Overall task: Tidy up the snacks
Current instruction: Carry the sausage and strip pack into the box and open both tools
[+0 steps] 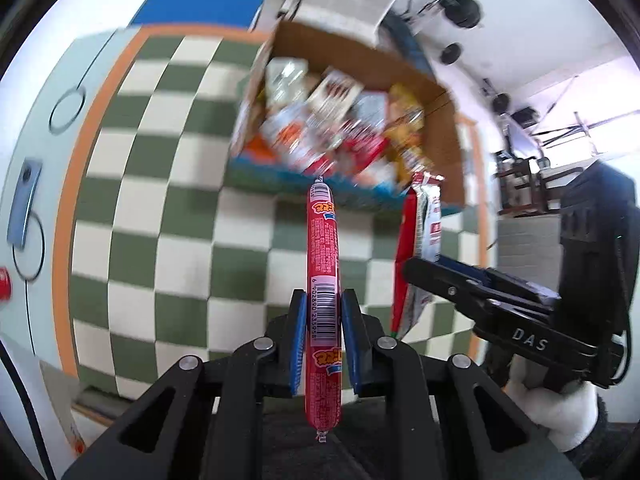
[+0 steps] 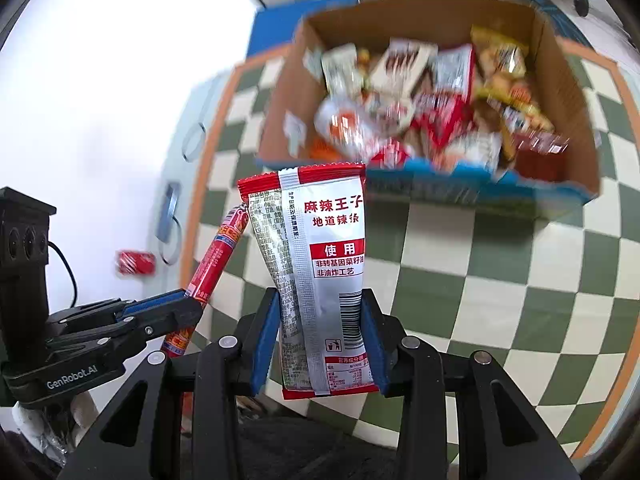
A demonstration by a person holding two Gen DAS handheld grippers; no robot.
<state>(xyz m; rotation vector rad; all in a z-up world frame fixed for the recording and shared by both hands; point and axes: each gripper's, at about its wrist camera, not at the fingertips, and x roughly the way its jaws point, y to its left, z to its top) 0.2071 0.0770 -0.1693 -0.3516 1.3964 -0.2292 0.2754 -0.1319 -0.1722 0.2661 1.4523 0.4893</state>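
In the left view, your left tool (image 1: 323, 320) is clamped on a red sausage stick (image 1: 322, 264), held above the checkered surface (image 1: 160, 200) before the cardboard box (image 1: 448, 128) of snacks. In the right view, your right tool (image 2: 320, 344) is clamped on a silver and red packet (image 2: 320, 264), also before the box.

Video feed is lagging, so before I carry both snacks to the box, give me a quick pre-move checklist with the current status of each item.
1. Left tongs shut on the sausage stick: ok.
2. Right tongs shut on the silver spicy-strip packet: ok.
3. Sausage grip centred: not ok; it is clamped below its middle, with the longer part projecting forward.
4. Cardboard box open on top: ok.
5. Free room inside the box: cannot tell; blurred snacks fill most of it.
6. Checkered cloth between the tongs and the box free of obstacles: ok.
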